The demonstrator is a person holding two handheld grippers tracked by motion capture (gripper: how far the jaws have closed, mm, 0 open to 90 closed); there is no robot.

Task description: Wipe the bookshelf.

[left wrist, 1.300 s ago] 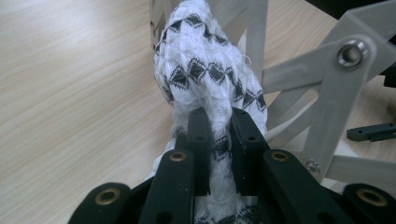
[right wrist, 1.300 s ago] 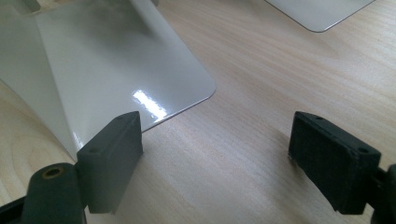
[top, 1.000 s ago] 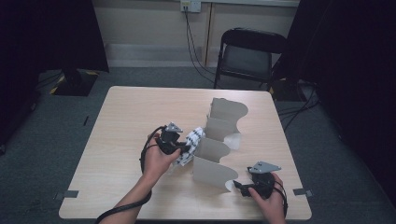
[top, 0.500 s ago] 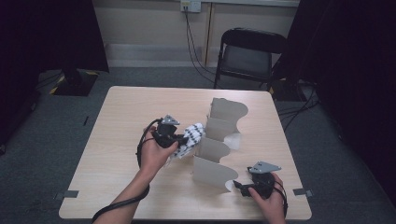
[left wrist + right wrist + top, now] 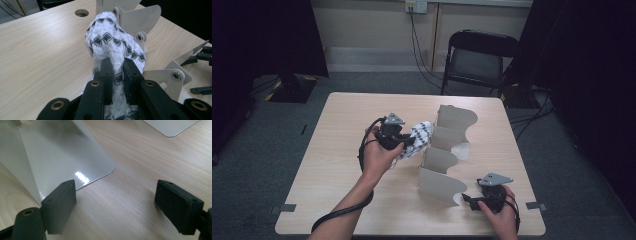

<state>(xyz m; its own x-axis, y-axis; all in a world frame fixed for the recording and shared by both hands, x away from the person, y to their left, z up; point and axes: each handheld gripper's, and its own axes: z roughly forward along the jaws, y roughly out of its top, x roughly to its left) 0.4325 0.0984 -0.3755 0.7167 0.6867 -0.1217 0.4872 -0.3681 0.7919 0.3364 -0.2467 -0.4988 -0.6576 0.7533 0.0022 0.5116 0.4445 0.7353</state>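
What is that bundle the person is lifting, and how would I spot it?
Look at the wooden table, then at the zigzag grey metal rack standing on it. Just left of the rack, the left gripper is clamped on a bunched white cloth. Its black diamond pattern and soft folds set it apart from the plain, stiff rack.

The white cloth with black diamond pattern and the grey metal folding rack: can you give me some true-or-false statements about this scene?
1. The left gripper is clamped on the white cloth with black diamond pattern. True.
2. The right gripper holds a cloth too. False: its jaws stand open over bare table.
3. The grey metal folding rack stands on the wooden table. True.
4. The cloth lies flat on the table. False: it is held above it.
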